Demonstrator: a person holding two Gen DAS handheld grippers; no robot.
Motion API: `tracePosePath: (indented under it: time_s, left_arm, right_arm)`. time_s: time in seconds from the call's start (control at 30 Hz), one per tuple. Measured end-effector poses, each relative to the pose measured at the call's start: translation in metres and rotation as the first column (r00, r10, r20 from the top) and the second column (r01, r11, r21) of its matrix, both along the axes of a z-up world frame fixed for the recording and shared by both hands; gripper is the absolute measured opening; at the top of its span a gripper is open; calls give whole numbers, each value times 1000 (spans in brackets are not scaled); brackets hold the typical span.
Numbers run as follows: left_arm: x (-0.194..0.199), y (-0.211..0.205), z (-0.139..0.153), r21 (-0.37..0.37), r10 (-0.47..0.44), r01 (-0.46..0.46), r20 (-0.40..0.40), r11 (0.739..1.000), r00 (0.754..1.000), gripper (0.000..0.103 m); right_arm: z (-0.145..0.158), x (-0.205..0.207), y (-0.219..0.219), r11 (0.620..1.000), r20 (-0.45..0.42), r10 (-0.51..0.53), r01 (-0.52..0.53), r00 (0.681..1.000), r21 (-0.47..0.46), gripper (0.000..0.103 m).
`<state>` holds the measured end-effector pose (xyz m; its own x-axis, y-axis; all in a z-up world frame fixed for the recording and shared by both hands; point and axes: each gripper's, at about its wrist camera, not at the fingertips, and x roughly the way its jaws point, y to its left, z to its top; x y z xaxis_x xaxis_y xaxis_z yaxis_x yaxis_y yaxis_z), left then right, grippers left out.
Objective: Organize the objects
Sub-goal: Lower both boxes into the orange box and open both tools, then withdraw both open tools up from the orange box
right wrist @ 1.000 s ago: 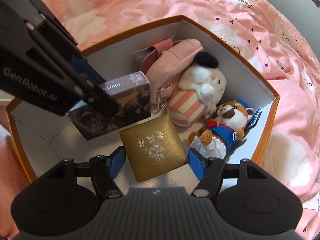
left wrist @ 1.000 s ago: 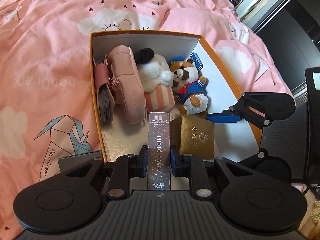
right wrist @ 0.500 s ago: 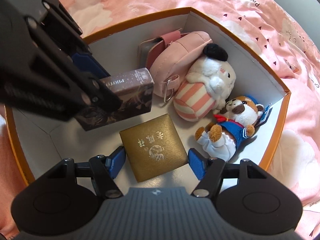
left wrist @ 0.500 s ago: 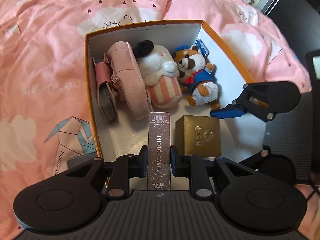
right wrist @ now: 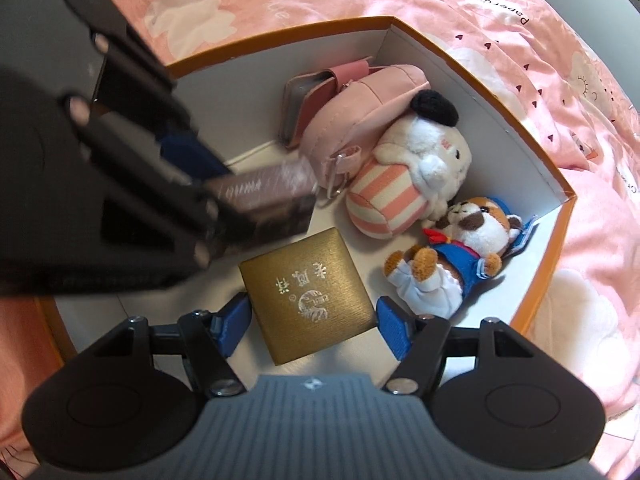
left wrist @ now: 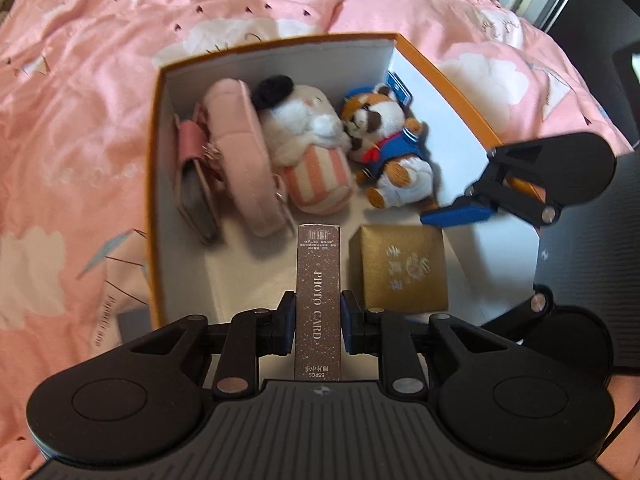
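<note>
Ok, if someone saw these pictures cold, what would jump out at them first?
Probably the orange box on the pink quilt, with two plush toys, a striped one and a bear, lying at its far end. Next, the left gripper clamped on a photo card box over the box, beside a gold box lying between the open right gripper's fingers.

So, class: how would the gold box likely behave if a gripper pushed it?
The gold box lies flat with sharp edges, so it would probably slide, not roll or tip. Its brushed surface looks smooth, perhaps slippery. It seems stiff.
</note>
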<state>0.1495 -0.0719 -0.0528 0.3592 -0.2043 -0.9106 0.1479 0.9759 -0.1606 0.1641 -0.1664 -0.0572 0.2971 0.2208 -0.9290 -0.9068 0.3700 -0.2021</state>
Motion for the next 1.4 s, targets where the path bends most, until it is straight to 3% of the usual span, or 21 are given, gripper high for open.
tracePosePath:
  time_s: [0.13, 0.33, 0.5, 0.63, 0.77, 0.9, 1.03, 1.17, 1.4]
  left_arm:
    - [4, 2, -16, -39, 20, -22, -50, 999, 999, 25]
    - [2, 2, -15, -30, 5, -6, -38, 1000, 999, 26]
    - [-5, -8, -2, 115, -48, 42, 48, 992, 998, 35]
    - [-10, -16, 1, 286, -101, 68, 103, 956, 990, 37]
    - [-11, -13, 0, 359, -110, 63, 114, 931, 987, 37]
    - [-12, -4, 8, 295, -113, 72, 126, 953, 985, 37]
    - [-14, 19, 27, 120, -75, 56, 155, 991, 985, 37]
    - [-11, 57, 45, -48, 49, -42, 154, 998, 987, 37]
    - [-9, 92, 50, -80, 151, -139, 165, 987, 975, 40]
  right_arm:
    - [0, 0, 0, 1000, 0, -3, 3, 1000, -6, 69]
    - [-3, -5, -4, 1000, -2, 5, -5, 1000, -19, 69]
    - [-3, -7, -5, 1000, 0, 6, -6, 1000, -18, 69]
    - [-2, -7, -3, 1000, 4, 1, -1, 1000, -18, 69]
    - [-1, -7, -3, 1000, 4, 3, -3, 1000, -13, 70]
    - [2, -8, -1, 1000, 10, 5, -5, 1000, -6, 69]
    - [8, -7, 3, 1000, 0, 2, -2, 1000, 22, 70]
    - [3, -7, 11, 1000, -10, 19, -19, 1000, -5, 70]
    - [-9, -4, 30, 996, -48, 71, -73, 996, -41, 70]
